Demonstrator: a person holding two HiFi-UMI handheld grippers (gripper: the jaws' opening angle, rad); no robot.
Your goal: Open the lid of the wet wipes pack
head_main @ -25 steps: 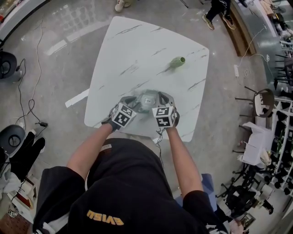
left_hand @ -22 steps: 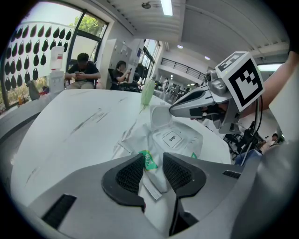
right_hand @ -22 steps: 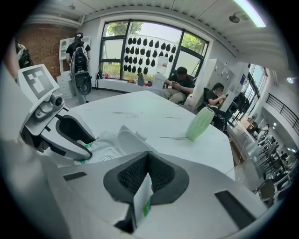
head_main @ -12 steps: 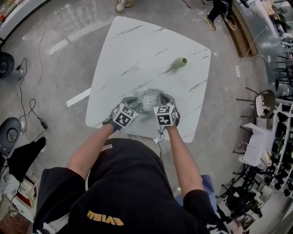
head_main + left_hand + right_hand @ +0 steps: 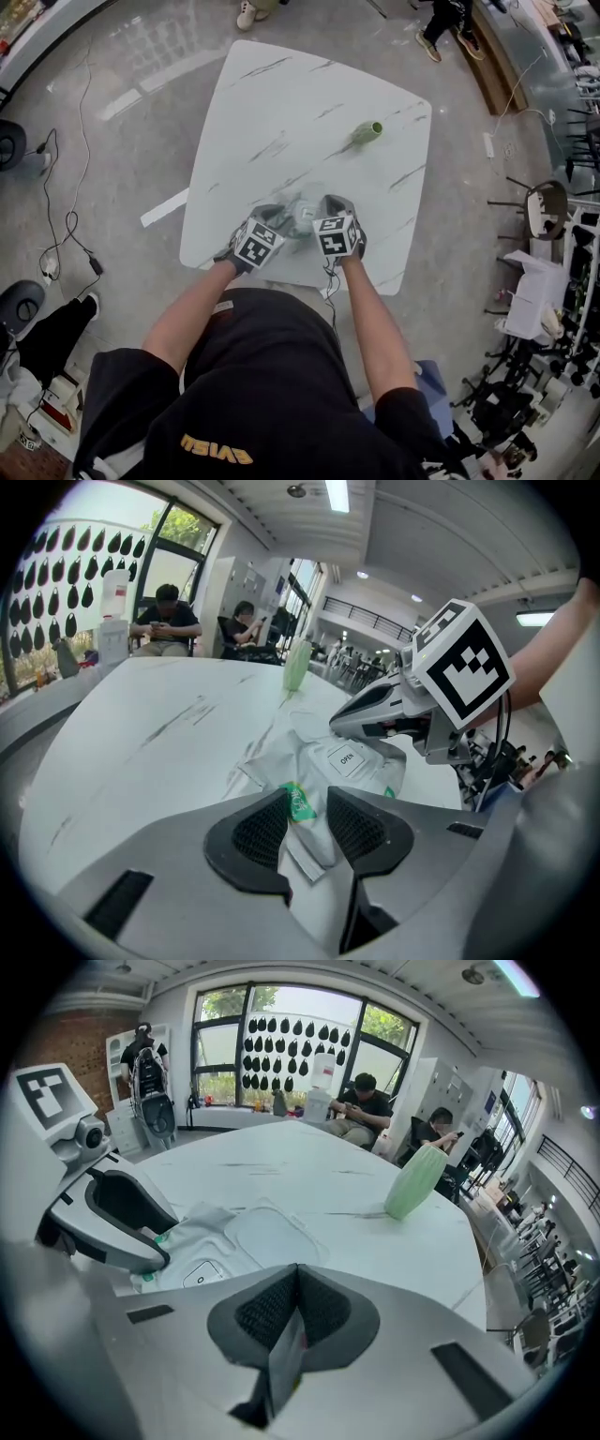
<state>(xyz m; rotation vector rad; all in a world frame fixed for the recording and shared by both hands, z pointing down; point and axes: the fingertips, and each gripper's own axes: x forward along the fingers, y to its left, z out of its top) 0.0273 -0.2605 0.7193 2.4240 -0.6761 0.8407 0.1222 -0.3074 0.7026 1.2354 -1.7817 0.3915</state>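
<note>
While the head view shows the wipes pack only as a small pale patch near the table's near edge, mostly covered by both claws, with a green bottle well apart, the left gripper view shows the left claw narrowly clamped on the pack's crumpled end. The pack's length runs away towards the right claw, OPEN tab facing up. The right gripper view shows that claw closed, the oval lid lying flat ahead of it; a thin strip in its seam is hard to make out.
</note>
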